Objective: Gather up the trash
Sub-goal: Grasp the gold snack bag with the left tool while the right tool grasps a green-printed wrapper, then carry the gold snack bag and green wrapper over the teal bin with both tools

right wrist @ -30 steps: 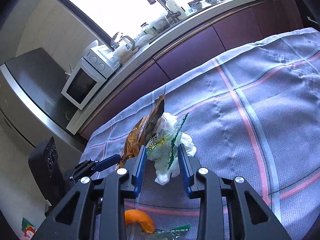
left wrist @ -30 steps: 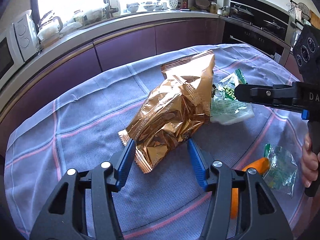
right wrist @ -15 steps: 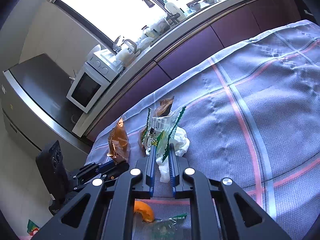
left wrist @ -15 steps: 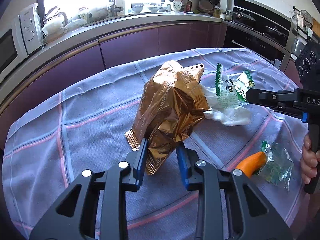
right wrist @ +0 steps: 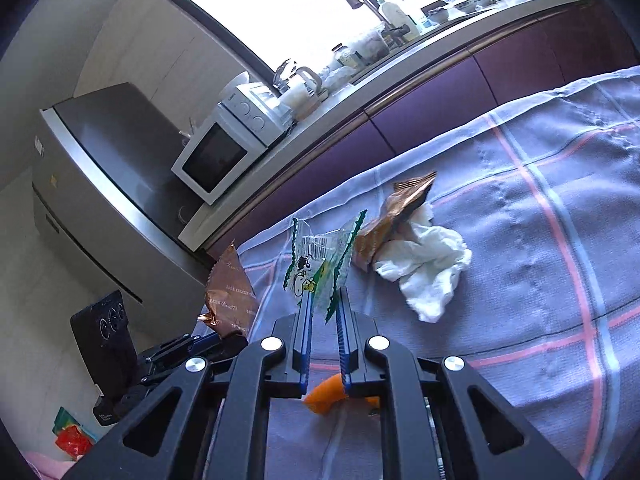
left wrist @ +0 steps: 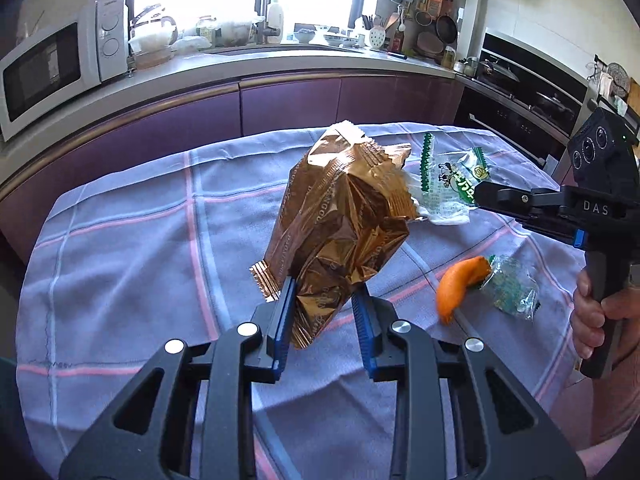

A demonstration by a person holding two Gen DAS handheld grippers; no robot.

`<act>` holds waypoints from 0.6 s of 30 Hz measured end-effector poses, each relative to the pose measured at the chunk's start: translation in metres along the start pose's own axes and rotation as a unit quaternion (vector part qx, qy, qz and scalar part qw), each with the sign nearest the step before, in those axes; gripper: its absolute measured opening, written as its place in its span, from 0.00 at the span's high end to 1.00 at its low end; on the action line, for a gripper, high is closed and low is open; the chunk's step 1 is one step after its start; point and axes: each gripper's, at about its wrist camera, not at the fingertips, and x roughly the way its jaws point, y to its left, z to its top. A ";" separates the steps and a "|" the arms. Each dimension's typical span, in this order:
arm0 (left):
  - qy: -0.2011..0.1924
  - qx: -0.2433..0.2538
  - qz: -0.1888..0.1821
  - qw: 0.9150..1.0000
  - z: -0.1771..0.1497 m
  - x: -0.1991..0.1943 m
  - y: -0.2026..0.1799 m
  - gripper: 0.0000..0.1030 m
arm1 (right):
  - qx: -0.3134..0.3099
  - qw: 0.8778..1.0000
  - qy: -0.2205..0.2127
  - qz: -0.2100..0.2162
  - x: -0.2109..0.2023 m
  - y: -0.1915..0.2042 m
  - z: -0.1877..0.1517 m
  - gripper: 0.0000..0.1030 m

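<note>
Blue-padded jaws of our left gripper [left wrist: 323, 306] pinch the lower end of the crumpled bronze foil bag [left wrist: 344, 216], which stands up from between them, clear of the checked tablecloth [left wrist: 132, 256]; these jaws have just been closing, with the bag between them. Our right gripper [right wrist: 323, 312] is nearly shut on the bottom edge of a clear wrapper with green zigzag seams [right wrist: 320, 264], its jaws having just been closing around it too. That wrapper rises upright from between the pads.

Just beyond the left jaws, to their right, an orange peel [left wrist: 460, 284] lies on the cloth, touching a small crinkled clear wrapper [left wrist: 510, 288]. In the right wrist view the peel shows beneath the jaws.

Farther out, a white crumpled tissue [right wrist: 424, 272] rests on the cloth beside a smaller bronze wrapper [right wrist: 396, 216]. A hand [left wrist: 600, 312] grips the right tool's handle. Behind the table run purple cabinets [left wrist: 288, 100] and a white microwave [left wrist: 52, 72].
</note>
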 end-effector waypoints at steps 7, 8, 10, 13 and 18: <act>-0.013 -0.039 0.016 0.999 -0.031 -0.041 0.025 0.72 | -0.032 0.999 0.031 0.031 0.028 0.036 -0.012 0.90; -0.015 -0.045 0.018 0.999 -0.035 -0.047 0.029 0.72 | -0.036 0.998 0.035 0.035 0.031 0.041 -0.014 0.90; -0.018 -0.055 0.021 0.998 -0.045 -0.059 0.035 0.72 | -0.042 0.997 0.045 0.043 0.039 0.050 -0.019 0.90; -0.022 -0.063 0.032 0.997 -0.055 -0.073 0.045 0.72 | -0.052 0.995 0.060 0.055 0.050 0.064 -0.027 0.90; -0.029 -0.077 0.052 0.995 -0.066 -0.093 0.061 0.72 | -0.064 0.992 0.082 0.075 0.066 0.086 -0.040 0.90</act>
